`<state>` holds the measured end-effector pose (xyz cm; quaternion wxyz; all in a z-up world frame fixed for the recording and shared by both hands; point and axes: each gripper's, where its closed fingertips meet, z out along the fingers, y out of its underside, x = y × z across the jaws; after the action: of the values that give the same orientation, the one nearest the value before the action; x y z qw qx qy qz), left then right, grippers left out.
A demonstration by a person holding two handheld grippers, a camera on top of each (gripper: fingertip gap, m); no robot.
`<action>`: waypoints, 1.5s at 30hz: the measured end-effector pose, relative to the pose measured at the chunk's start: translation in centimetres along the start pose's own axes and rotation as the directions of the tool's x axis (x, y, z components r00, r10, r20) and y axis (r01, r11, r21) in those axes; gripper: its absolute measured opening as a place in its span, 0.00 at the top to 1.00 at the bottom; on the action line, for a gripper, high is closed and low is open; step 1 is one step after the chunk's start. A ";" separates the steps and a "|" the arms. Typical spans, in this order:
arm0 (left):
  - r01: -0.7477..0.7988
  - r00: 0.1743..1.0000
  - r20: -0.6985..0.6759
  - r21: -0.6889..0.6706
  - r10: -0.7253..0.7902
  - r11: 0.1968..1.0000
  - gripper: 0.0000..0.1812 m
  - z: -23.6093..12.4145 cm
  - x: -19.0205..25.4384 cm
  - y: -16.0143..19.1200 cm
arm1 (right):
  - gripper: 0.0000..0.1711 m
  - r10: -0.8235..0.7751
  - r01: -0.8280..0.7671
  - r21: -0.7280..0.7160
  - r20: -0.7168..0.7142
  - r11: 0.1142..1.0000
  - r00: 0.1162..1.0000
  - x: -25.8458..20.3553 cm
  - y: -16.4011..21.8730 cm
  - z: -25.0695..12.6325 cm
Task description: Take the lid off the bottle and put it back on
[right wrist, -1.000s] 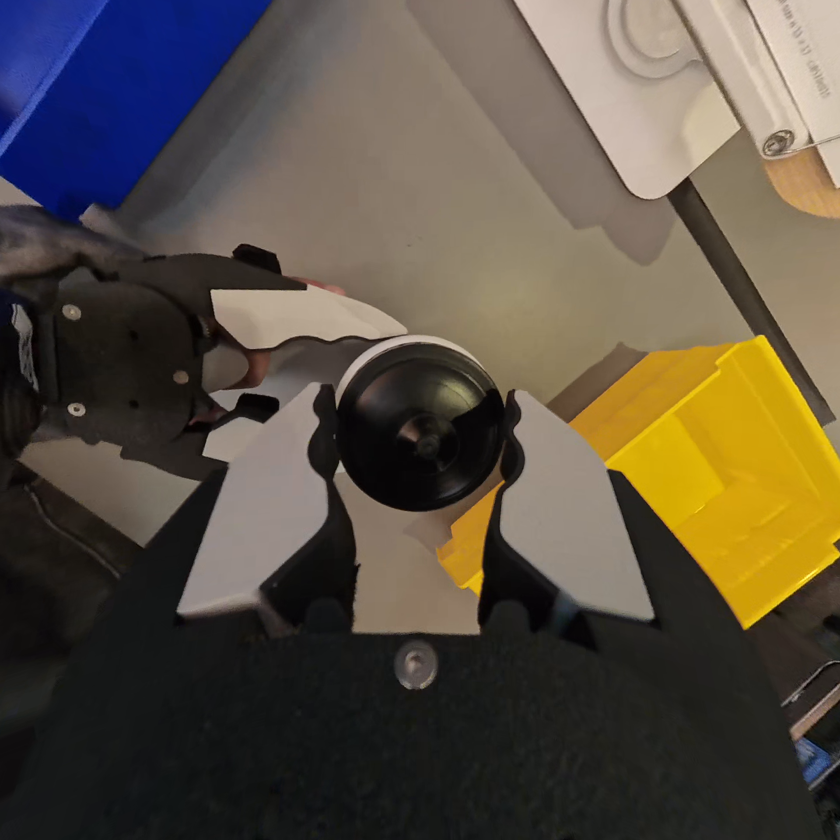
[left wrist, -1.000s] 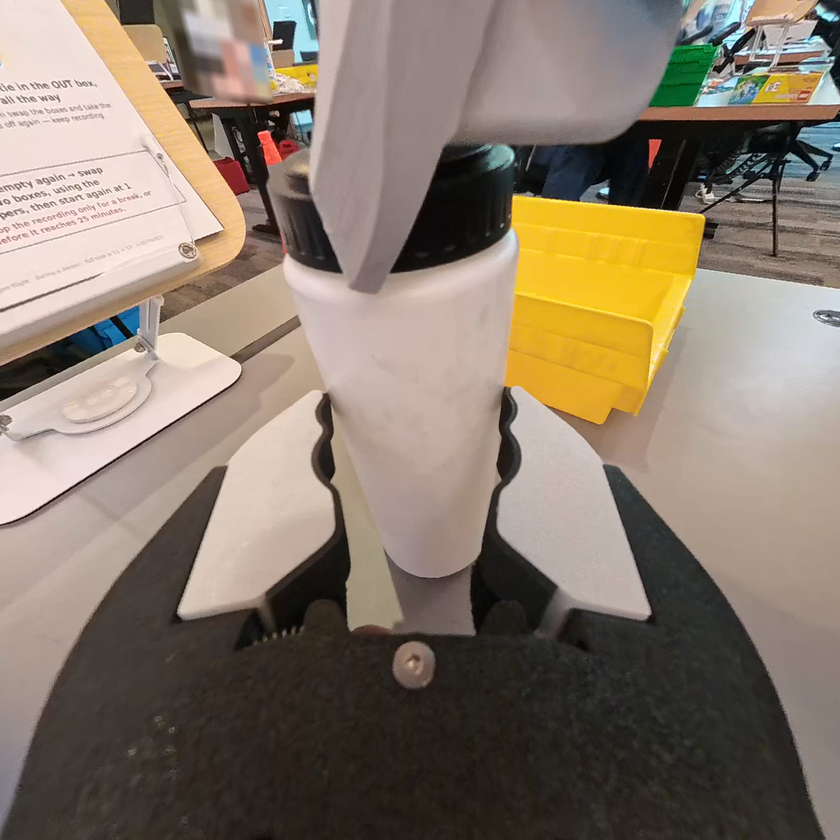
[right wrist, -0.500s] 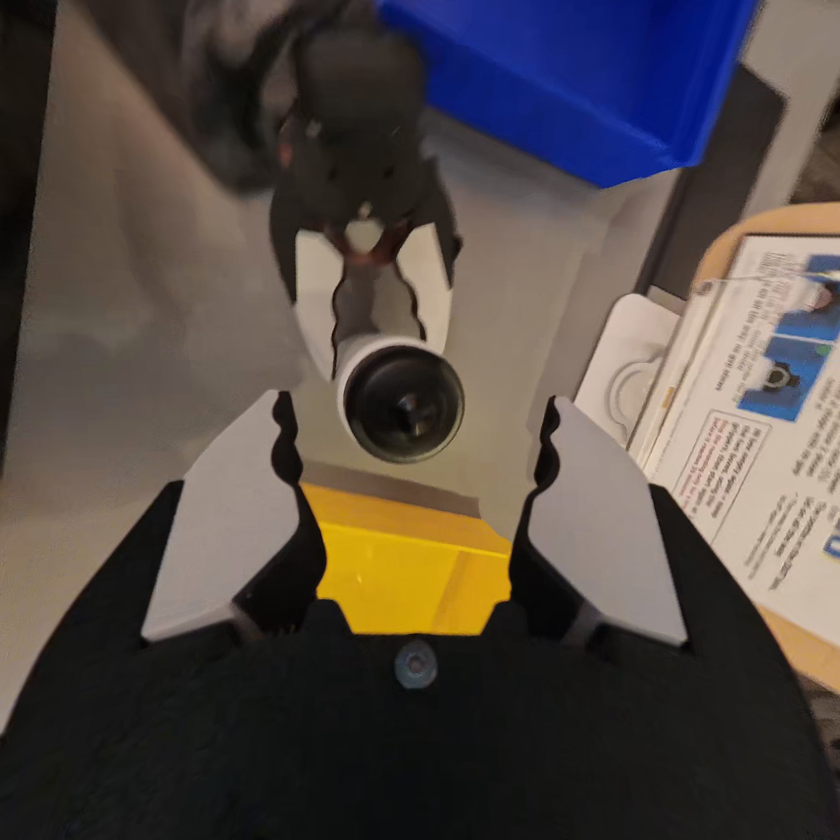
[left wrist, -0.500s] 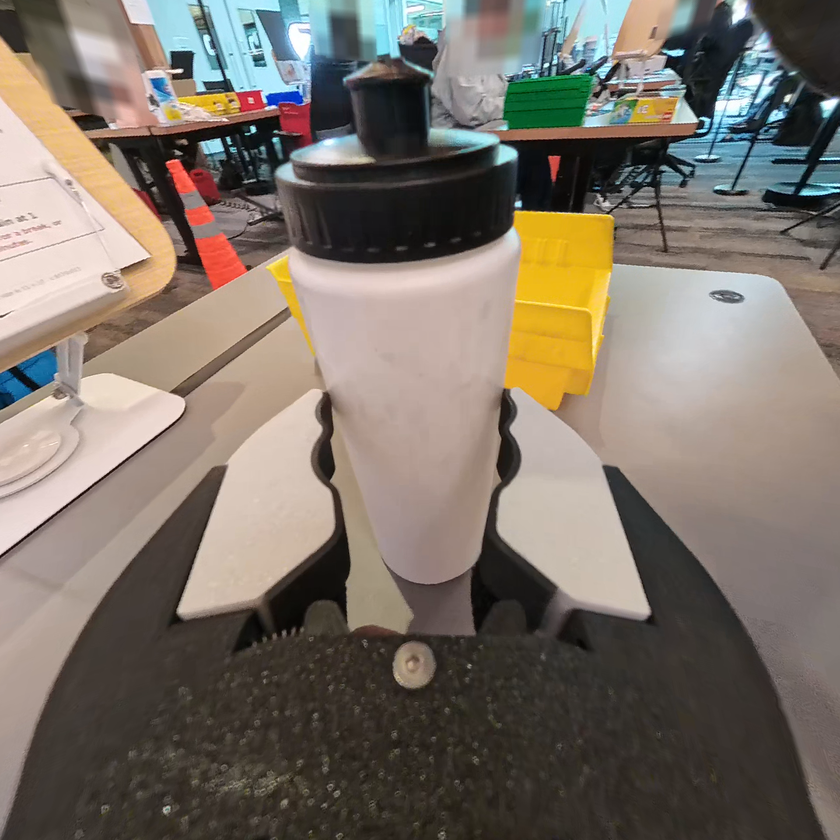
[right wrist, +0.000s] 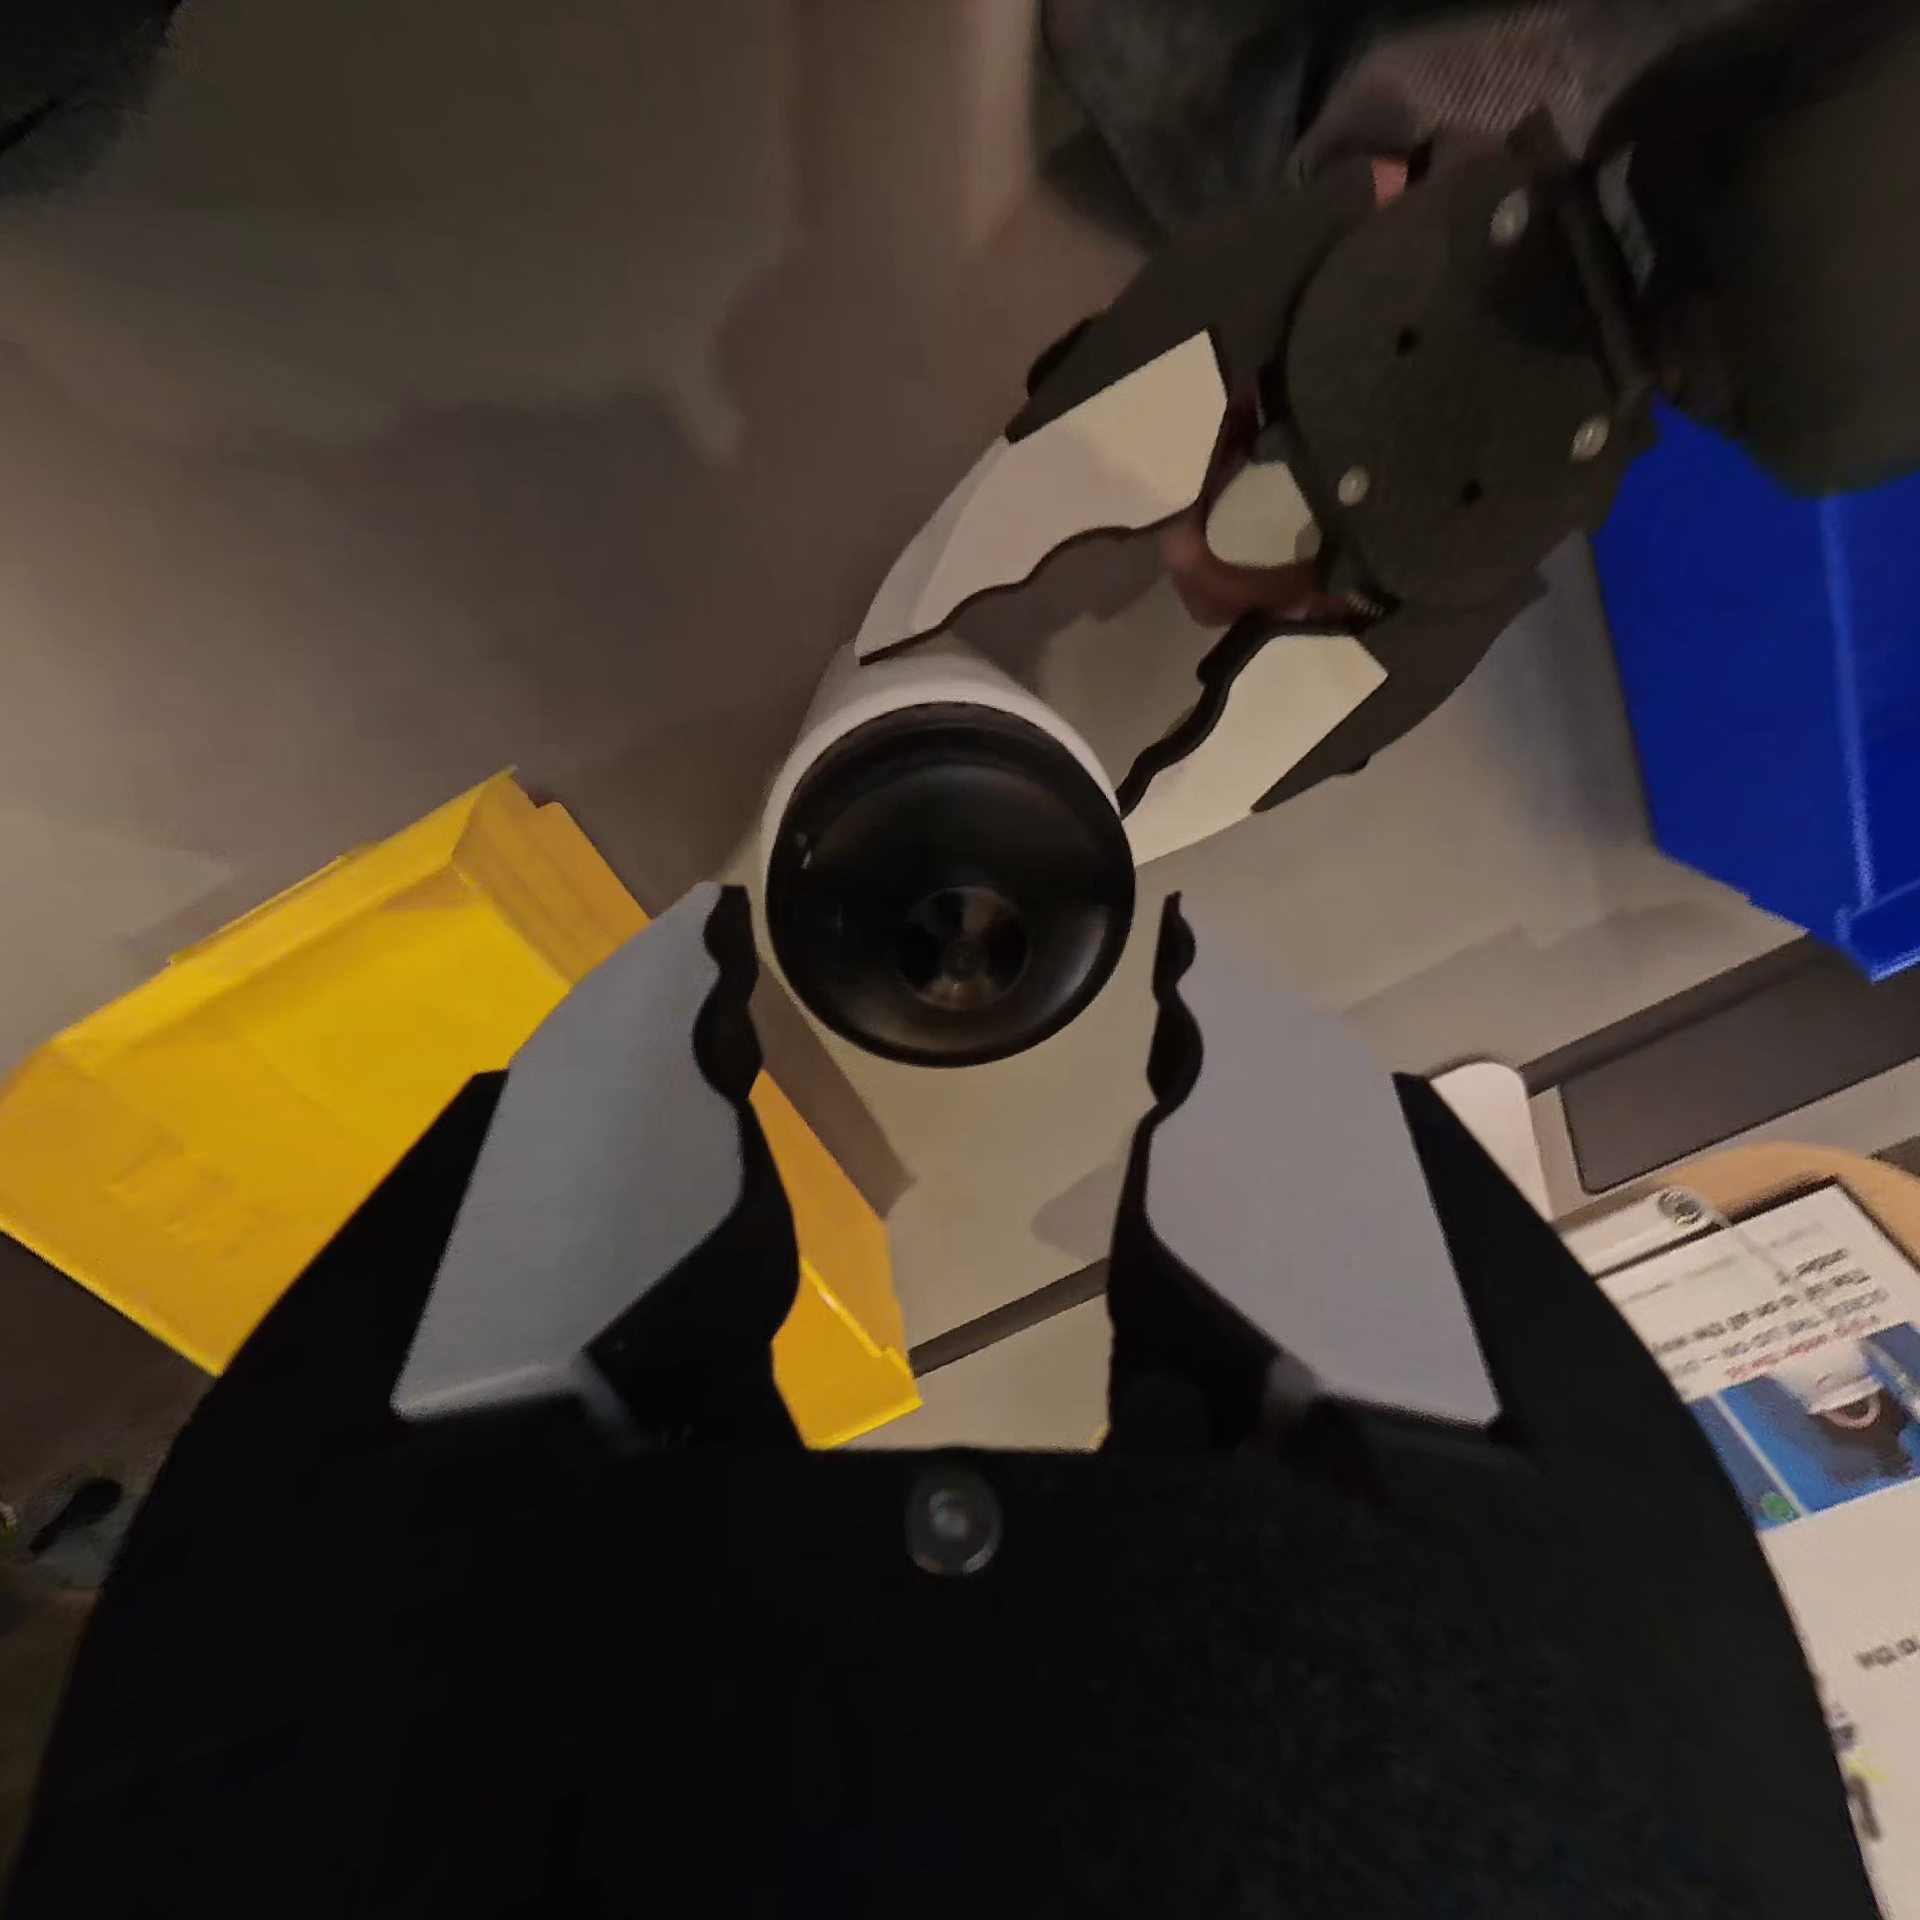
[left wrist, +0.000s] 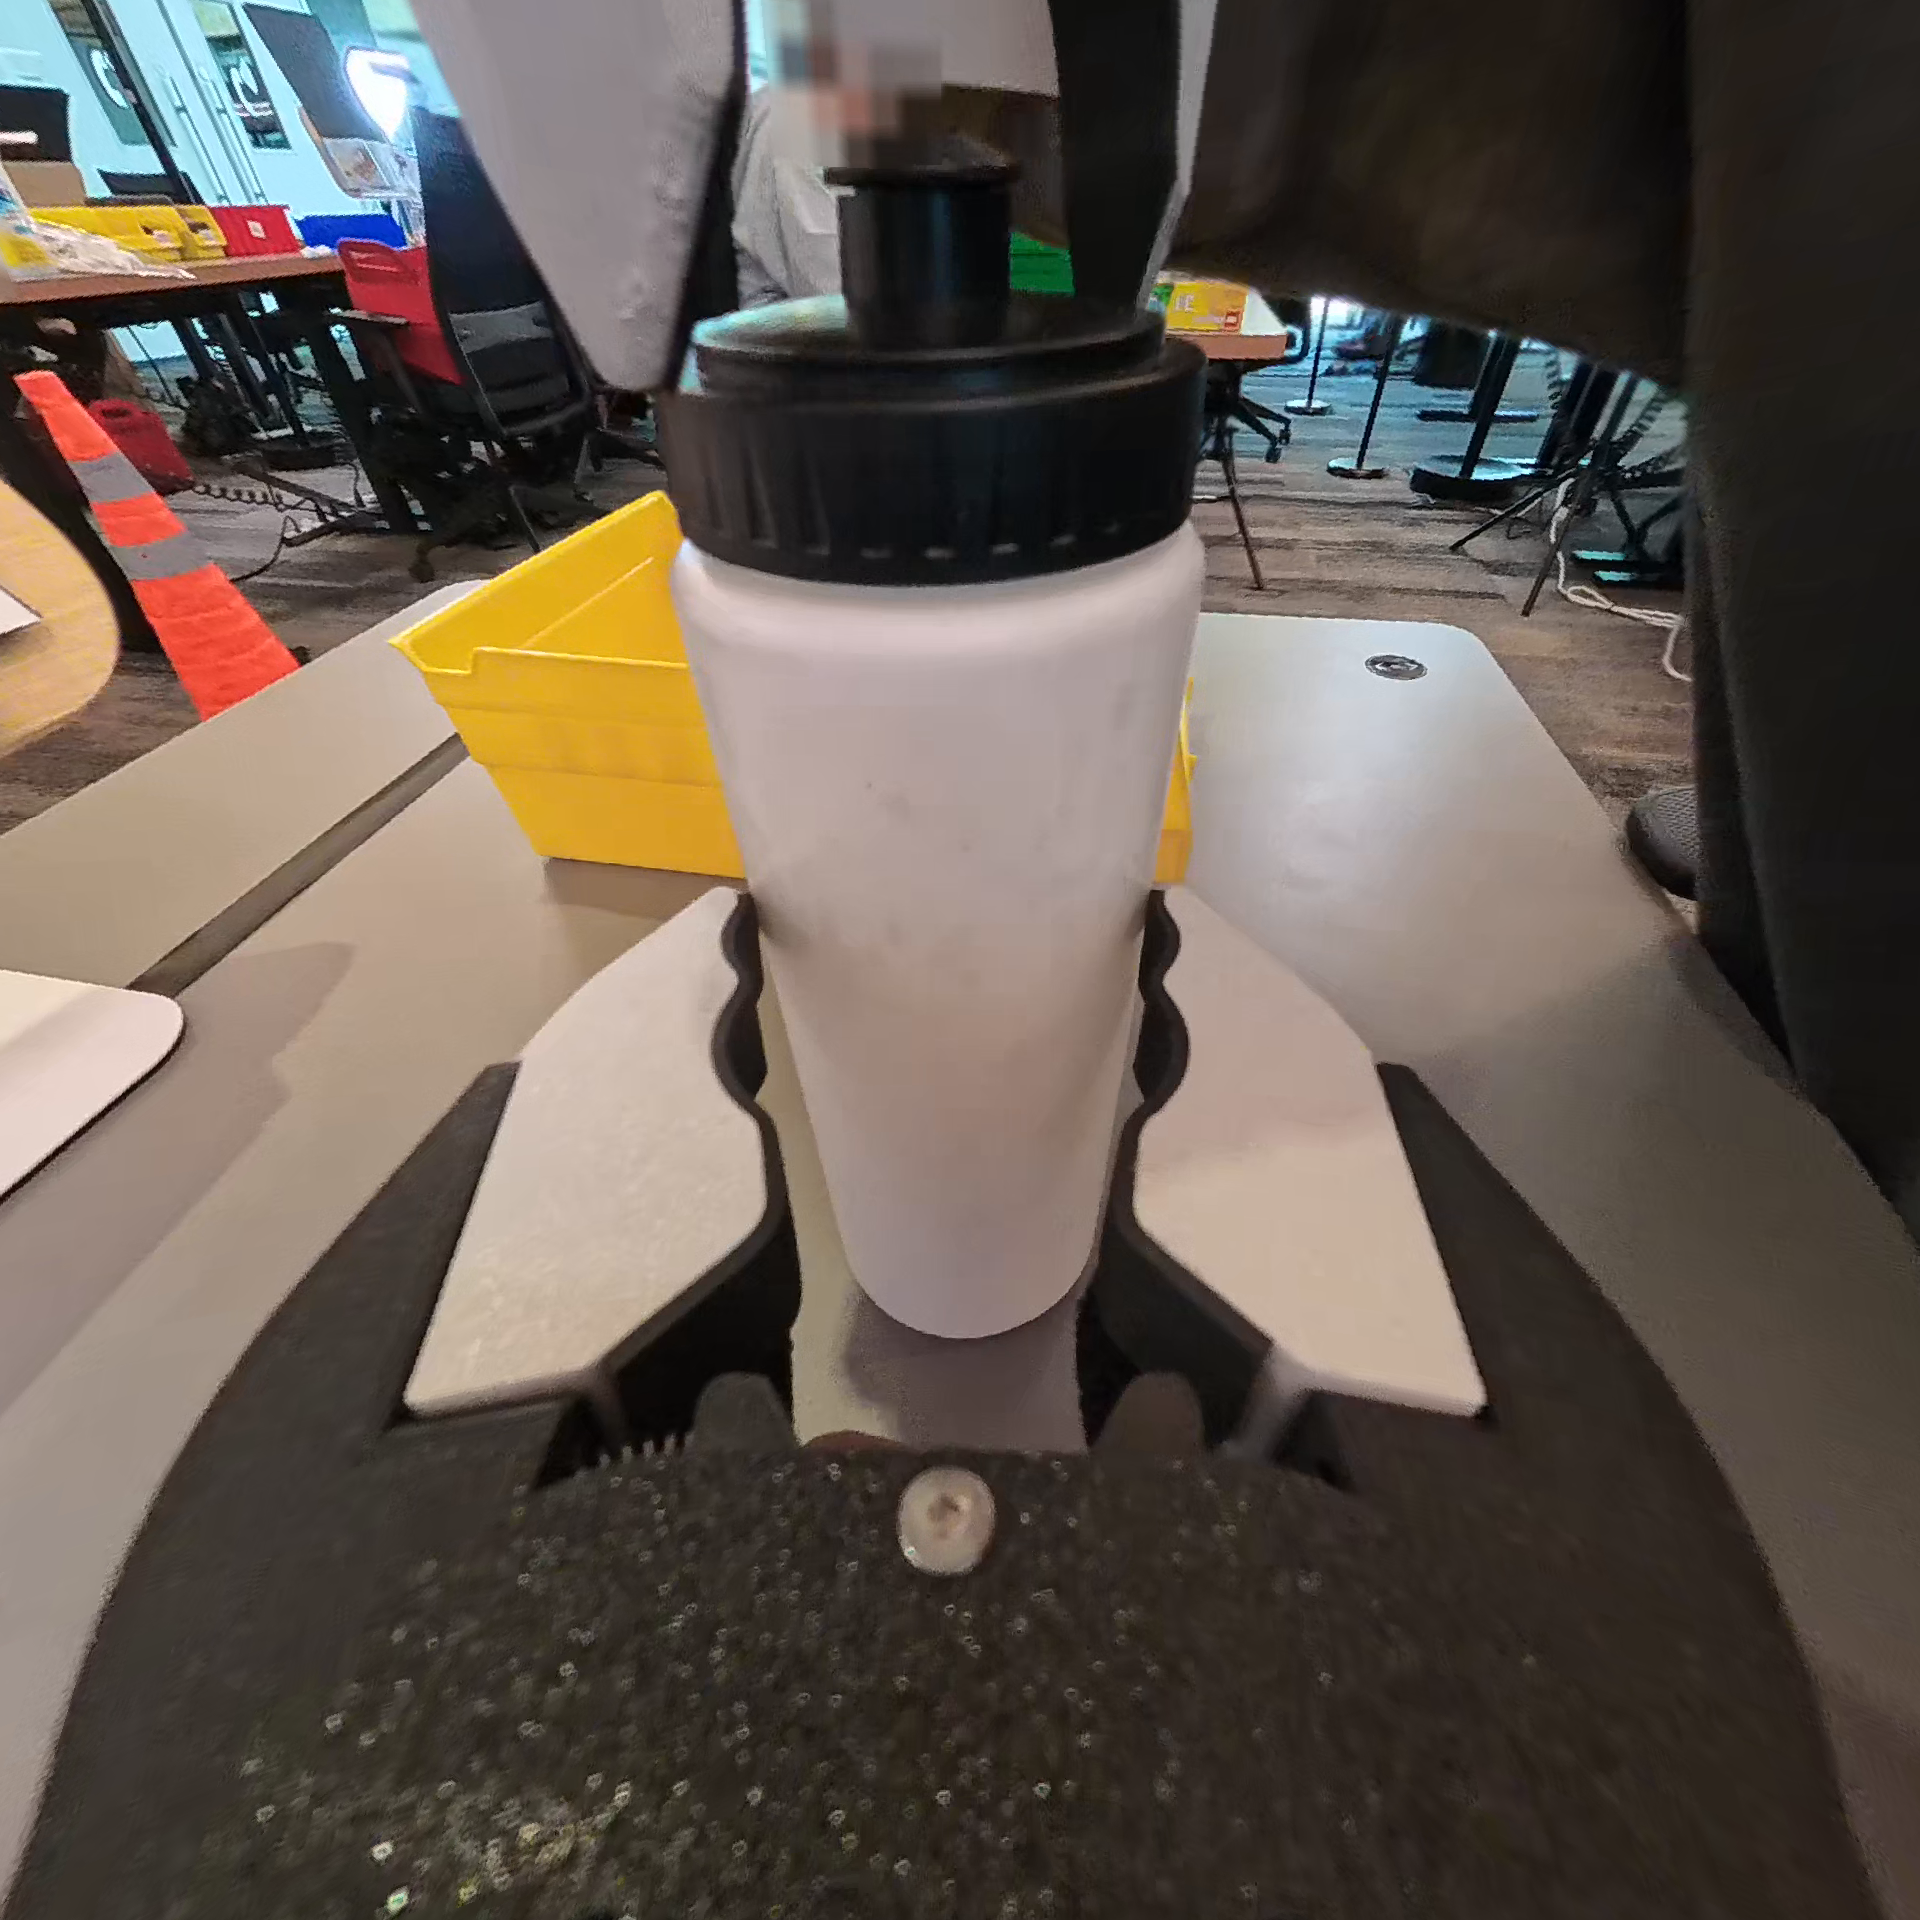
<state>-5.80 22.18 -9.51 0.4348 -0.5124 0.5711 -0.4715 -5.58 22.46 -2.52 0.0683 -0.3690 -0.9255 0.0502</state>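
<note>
Nearest the left wrist camera, the left hand-held gripper [left wrist: 951, 1049] was pinching the lower body of the white bottle [left wrist: 951, 883], which stood upright with its base on the grey counter [left wrist: 1382, 831]. The black lid [left wrist: 930, 457] sat on the bottle's neck, its spout [left wrist: 925, 249] pointing up. Above it, the right hand-held gripper [right wrist: 951, 956] hung spread, one grey finger [left wrist: 613, 177] just beside the lid's rim and the other on the far side; neither visibly pressed on the lid.

From the lid's position, the task was either at its start or between twists; whether the lid was loose could not be told. Gripping and unscrewing it, lifting it off and refitting it looked to remain.

Behind the bottle lay a yellow bin [left wrist: 582, 717], and a blue bin [right wrist: 1766, 707] stood beside the left hand-held gripper. Farther off was an orange cone [left wrist: 156, 551].
</note>
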 end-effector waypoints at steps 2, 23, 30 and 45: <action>0.002 1.000 -0.006 -0.001 -0.002 1.000 0.61 0.1 0.1 0.0 | 0.58 -0.028 0.028 0.013 0.008 1.000 1.000 0.0 0.0 0.2; 0.028 0.988 0.155 -0.024 -0.024 0.999 0.62 0.3 -0.2 0.1 | 0.60 0.378 -0.377 0.072 -0.004 0.923 0.926 -0.2 0.4 0.5; 0.042 0.969 0.246 -0.024 -0.035 0.999 0.62 0.2 -0.4 0.2 | 0.60 0.582 -0.576 0.109 -0.035 0.810 0.813 0.2 0.5 0.5; 0.004 0.959 0.283 -0.028 0.004 1.000 0.62 -0.1 -0.2 0.6 | 0.60 0.907 -0.894 0.175 -0.166 0.413 0.387 1.2 0.0 0.8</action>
<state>-5.95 22.43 -10.05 0.5047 -0.5804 0.5097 -0.3854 -6.59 23.31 -3.19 0.1495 -0.8117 -0.5613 0.0615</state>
